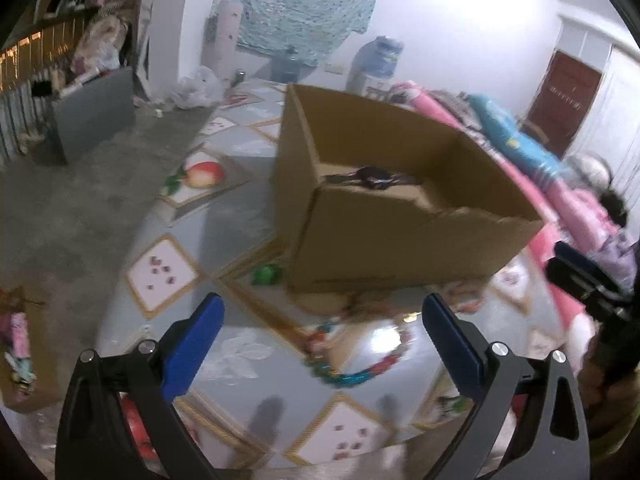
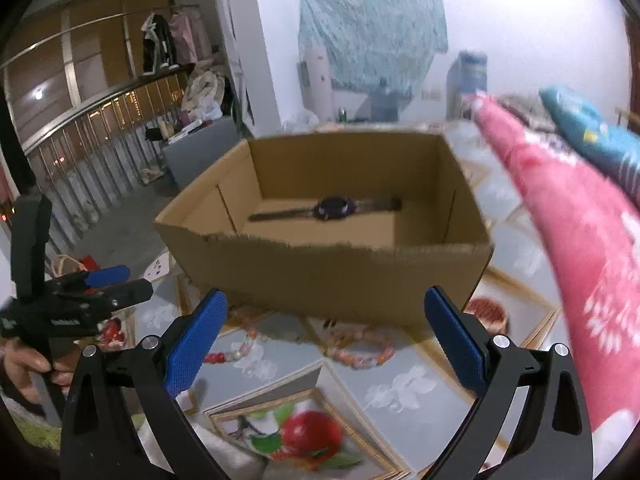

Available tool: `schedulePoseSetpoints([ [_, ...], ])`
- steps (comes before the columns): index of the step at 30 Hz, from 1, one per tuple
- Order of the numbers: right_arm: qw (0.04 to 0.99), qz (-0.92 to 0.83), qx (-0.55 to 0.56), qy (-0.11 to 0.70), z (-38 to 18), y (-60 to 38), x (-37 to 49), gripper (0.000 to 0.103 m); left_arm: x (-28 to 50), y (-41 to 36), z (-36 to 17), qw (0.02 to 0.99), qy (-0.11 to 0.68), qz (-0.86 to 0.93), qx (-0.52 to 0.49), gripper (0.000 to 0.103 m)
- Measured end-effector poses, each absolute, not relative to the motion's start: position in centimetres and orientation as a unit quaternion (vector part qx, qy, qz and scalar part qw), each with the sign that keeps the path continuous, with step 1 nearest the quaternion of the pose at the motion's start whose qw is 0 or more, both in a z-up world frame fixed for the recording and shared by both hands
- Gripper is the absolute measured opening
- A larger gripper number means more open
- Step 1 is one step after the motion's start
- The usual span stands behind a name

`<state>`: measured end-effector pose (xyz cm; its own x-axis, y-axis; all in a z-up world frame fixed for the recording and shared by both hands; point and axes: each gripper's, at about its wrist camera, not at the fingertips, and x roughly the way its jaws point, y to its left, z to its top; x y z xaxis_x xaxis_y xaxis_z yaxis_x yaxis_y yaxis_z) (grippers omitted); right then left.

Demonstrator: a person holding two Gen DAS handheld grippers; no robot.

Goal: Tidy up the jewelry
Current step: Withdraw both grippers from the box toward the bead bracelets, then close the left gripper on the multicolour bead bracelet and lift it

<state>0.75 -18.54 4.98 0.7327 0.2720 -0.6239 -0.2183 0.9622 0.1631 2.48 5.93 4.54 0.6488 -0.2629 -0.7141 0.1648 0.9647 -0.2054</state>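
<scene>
An open cardboard box (image 1: 400, 240) (image 2: 332, 276) stands on a fruit-patterned tablecloth. A dark wristwatch (image 1: 374, 178) (image 2: 334, 207) lies flat inside it. In front of the box lies a multicoloured bead necklace (image 1: 360, 374); in the right wrist view the beads (image 2: 360, 354) look pink and orange. My left gripper (image 1: 322, 344) is open above the necklace, nothing between its blue pads. My right gripper (image 2: 326, 340) is open too, empty, just short of the box's near wall. In the right wrist view the left gripper (image 2: 96, 288) shows at the left, held by a hand (image 2: 28, 368).
A pink and blue pile of bedding (image 2: 580, 240) lies right of the box. The tablecloth (image 1: 224, 232) ends at the left over a concrete floor (image 1: 80, 200). A grey cabinet (image 1: 96, 112), a railing (image 2: 80, 152) and a water bottle (image 1: 378, 60) stand beyond.
</scene>
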Motion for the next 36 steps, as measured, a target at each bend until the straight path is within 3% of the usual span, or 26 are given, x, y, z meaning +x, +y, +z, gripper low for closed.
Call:
schedulePoseSetpoints([
  [4, 0.915, 0.15, 0.077, 0.367, 3.8, -19.3, 0.8, 0.094, 2.1, 6.3, 3.4, 0.906, 0.411, -0.092, -0.03, 0.097],
  [10, 0.892, 0.197, 0.106, 0.392, 2.4, -18.7, 0.6, 0.081, 1.4, 6.2, 2.4, 0.905, 0.416, -0.088, -0.011, 0.094],
  [14, 0.875, 0.226, 0.112, 0.413, 1.8, -17.5, 1.0, 0.07, 1.8, 5.3, 1.5, 0.897, 0.43, -0.107, -0.007, 0.079],
  [16, 0.867, 0.236, 0.112, 0.425, 1.6, -16.9, 1.3, 0.059, 2.0, 4.9, 1.3, 0.896, 0.429, -0.114, -0.005, 0.074],
  [18, 0.861, 0.246, 0.123, 0.428, 1.6, -16.5, 1.5, 0.054, 2.5, 4.5, 0.8, 0.889, 0.441, -0.122, -0.003, 0.059],
  [20, 0.853, 0.252, 0.128, 0.44, 1.4, -15.9, 2.1, 0.046, 2.6, 4.1, 0.5, 0.886, 0.446, -0.127, 0.002, 0.054],
  [24, 0.837, 0.266, 0.126, 0.461, 0.7, -14.9, 2.5, 0.039, 2.9, 3.2, 0.2, 0.881, 0.451, -0.141, 0.016, 0.041],
  [33, 0.819, 0.252, 0.127, 0.5, -0.4, -14.7, 3.7, 0.037, 3.6, 2.8, -1.2, 0.869, 0.474, -0.136, 0.035, 0.011],
  [36, 0.815, 0.25, 0.124, 0.508, -0.4, -14.8, 3.8, 0.037, 3.5, 3.0, -1.4, 0.871, 0.47, -0.141, 0.025, 0.01],
])
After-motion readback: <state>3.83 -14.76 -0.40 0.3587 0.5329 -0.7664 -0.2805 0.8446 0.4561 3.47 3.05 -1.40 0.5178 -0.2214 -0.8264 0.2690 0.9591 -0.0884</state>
